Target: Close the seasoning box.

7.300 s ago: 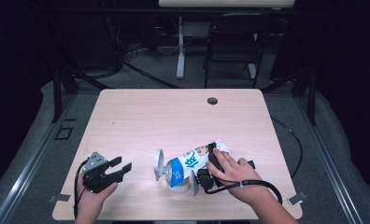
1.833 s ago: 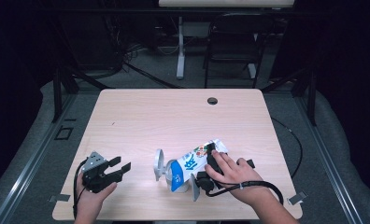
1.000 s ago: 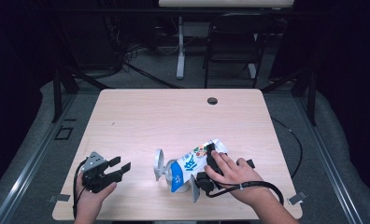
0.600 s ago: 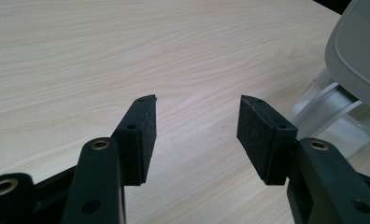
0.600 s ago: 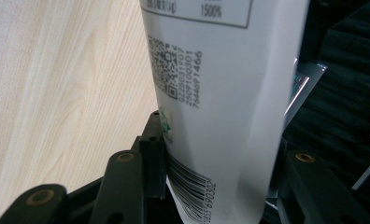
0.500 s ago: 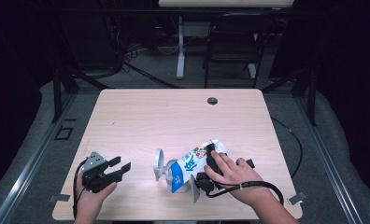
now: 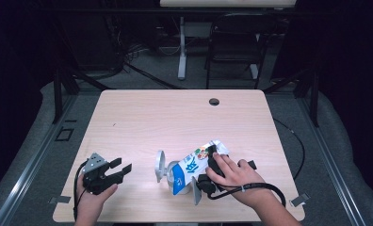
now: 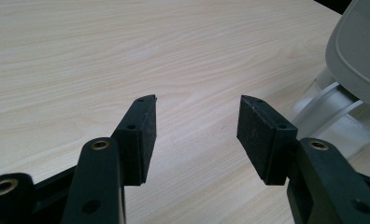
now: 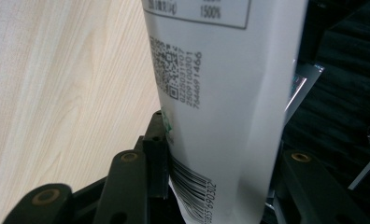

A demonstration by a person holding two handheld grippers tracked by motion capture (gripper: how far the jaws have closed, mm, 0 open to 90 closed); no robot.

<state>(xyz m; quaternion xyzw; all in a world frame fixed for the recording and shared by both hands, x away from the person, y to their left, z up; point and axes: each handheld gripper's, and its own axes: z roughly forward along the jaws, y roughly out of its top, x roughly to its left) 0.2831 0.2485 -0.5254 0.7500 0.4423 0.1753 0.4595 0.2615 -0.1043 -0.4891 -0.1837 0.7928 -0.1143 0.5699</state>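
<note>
A blue-and-white carton (image 7: 191, 165) leans tilted, its lower end at a small white cup (image 7: 172, 182) with a grey flip lid (image 7: 159, 165) standing up. My right gripper (image 7: 208, 168) grips the carton's upper part, under the person's hand. In the right gripper view the white carton side (image 9: 220, 93) with barcode sits between the jaws, the left pad (image 9: 157, 154) pressing on it; the jaws have just been closing on it. My left gripper (image 7: 122, 165) rests open on the table to the left of the cup. The left gripper view shows its jaws (image 8: 197, 121) holding nothing, the cup (image 8: 332, 107) to their right.
The light wooden table (image 7: 184, 117) has a round cable hole (image 7: 214, 101) near its far edge. A black cable (image 7: 250, 188) loops from the right gripper toward the right table edge. Table legs and a chair stand in the dark behind.
</note>
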